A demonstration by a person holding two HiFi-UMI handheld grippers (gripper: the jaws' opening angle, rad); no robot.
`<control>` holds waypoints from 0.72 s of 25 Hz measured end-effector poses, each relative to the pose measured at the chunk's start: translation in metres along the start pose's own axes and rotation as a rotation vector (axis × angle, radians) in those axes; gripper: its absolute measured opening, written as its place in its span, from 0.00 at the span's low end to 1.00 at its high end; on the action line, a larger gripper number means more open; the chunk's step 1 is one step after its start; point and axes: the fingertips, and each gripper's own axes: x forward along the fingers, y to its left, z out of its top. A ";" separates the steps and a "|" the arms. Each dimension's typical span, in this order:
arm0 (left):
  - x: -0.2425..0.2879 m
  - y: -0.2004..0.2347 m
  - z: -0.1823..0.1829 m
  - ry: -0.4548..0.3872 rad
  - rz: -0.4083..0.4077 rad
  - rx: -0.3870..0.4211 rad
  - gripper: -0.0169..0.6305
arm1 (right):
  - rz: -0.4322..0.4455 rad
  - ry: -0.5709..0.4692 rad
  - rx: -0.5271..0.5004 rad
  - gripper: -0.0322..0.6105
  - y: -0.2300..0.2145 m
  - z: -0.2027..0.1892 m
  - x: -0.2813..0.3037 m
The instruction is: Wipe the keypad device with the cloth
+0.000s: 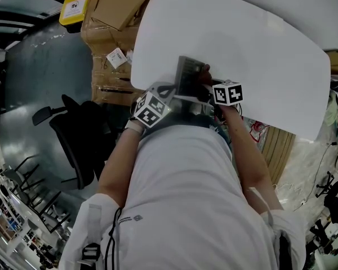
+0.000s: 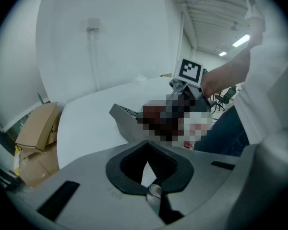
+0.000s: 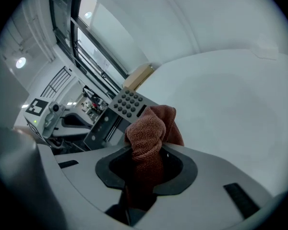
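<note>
The grey keypad device (image 1: 187, 76) lies tilted near the front edge of the white table (image 1: 259, 44). Its dark keys (image 3: 128, 102) show in the right gripper view, and its slanted side (image 2: 126, 118) in the left gripper view. My right gripper (image 3: 144, 163) is shut on a reddish-brown cloth (image 3: 150, 131), which bunches against the device's right end. In the head view the right gripper (image 1: 209, 88) sits at that end. My left gripper (image 1: 167, 93) is at the device's near left corner. The left gripper (image 2: 148, 170) has its jaws drawn together with nothing held; only a thin white sliver shows between them.
Cardboard boxes (image 1: 117, 16) and a yellow bin (image 1: 79, 3) stand on the floor beyond the table's left side. A black office chair (image 1: 79, 134) is to my left. One brown box (image 2: 38, 133) sits low beside the table edge.
</note>
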 end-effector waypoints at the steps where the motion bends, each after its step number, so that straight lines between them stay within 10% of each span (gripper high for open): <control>1: 0.000 0.001 -0.001 0.000 0.000 0.000 0.04 | 0.017 -0.018 -0.004 0.21 0.006 0.007 0.000; 18: -0.001 0.000 -0.002 0.007 -0.004 -0.006 0.04 | 0.110 -0.094 -0.194 0.21 0.080 0.077 0.011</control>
